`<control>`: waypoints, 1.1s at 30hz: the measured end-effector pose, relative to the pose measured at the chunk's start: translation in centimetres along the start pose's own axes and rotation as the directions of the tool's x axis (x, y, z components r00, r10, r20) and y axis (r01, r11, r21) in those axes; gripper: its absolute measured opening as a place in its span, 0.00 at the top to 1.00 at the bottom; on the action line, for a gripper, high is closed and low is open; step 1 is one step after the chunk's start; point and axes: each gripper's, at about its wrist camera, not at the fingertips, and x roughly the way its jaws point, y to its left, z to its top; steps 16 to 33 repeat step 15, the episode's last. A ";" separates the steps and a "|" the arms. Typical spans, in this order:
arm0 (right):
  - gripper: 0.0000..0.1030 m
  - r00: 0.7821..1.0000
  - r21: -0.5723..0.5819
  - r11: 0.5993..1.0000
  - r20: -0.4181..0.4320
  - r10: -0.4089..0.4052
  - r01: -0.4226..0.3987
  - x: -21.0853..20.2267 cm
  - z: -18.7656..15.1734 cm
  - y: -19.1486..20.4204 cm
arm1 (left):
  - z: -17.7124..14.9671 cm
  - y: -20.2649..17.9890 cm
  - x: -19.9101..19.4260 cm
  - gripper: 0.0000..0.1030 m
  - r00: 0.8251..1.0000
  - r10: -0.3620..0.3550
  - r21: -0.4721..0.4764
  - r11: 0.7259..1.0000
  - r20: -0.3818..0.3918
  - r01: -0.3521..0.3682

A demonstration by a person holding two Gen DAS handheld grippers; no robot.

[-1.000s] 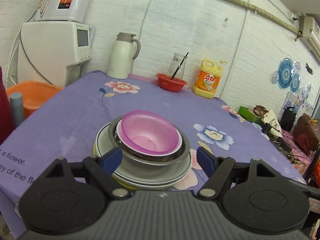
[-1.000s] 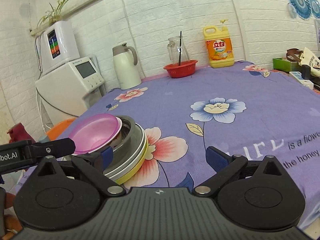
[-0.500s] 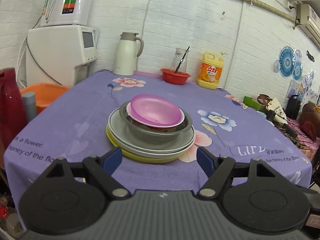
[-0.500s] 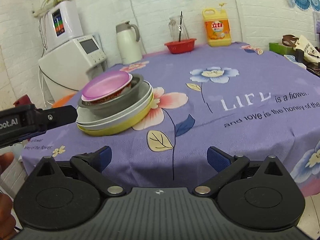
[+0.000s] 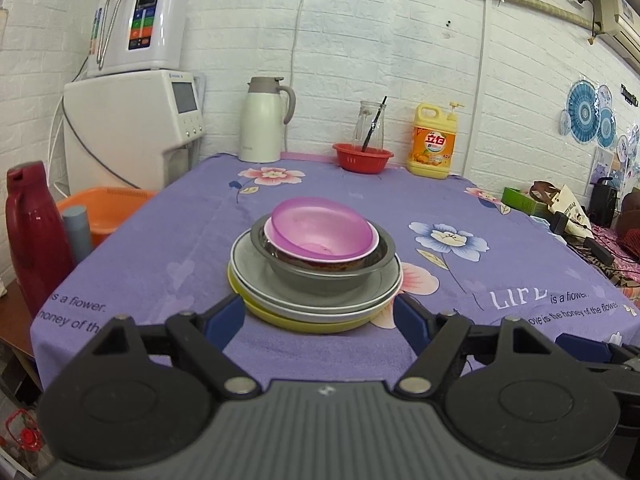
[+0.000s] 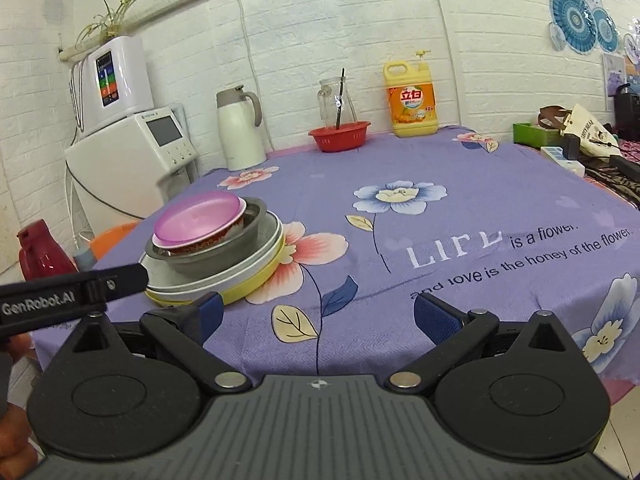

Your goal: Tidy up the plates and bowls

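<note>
Crockery sits in one stack (image 5: 316,276) near the front edge of the counter (image 5: 500,256), which is covered in a purple floral cloth with printed white lettering. Compared with a second ago, both grippers have pulled back from the stack: the dishes then filled the space between the left gripper's fingers, and now they stand just beyond its tips, with bare cloth showing in front. The left gripper (image 5: 320,318) is spread wide with nothing between its blue pads. The right gripper (image 6: 316,310) is likewise spread and empty, aimed at open cloth, with the stack off to its left (image 6: 216,256).

The retreat suggests that the stacking step is likely finished, with everything nested and released.

From the bottom up, the stack holds a flat yellow plate (image 5: 304,322), a pale grey plate (image 5: 256,276) with a raised rim, a dull metal bowl (image 5: 320,276) with a rolled lip, a white bowl with a dark reddish patterned outside (image 6: 208,240), and a translucent pink plastic bowl (image 5: 320,228) on top. The pink bowl sits slightly tilted rather than level.

At the back of the counter stand a cream thermos jug (image 5: 262,120), a red basket (image 5: 362,157) holding a glass carafe, and a yellow detergent bottle (image 5: 434,142).
</note>
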 end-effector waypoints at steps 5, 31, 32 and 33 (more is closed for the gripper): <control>0.00 1.000 -0.018 1.000 -0.002 0.001 -0.001 -0.1 -0.2 0.3 | -0.1 -0.1 0.3 0.26 1.000 0.017 0.009 1.000 -0.020 -0.017; 0.00 0.999 -0.014 1.000 -0.032 -0.001 0.001 0.3 -0.5 0.2 | -0.4 -0.3 0.6 0.26 1.000 -0.005 0.019 1.000 -0.023 0.006; 0.00 0.999 -0.014 1.000 -0.032 -0.001 0.001 0.3 -0.5 0.2 | -0.4 -0.3 0.6 0.26 1.000 -0.005 0.019 1.000 -0.023 0.006; 0.00 0.999 -0.014 1.000 -0.032 -0.001 0.001 0.3 -0.5 0.2 | -0.4 -0.3 0.6 0.26 1.000 -0.005 0.019 1.000 -0.023 0.006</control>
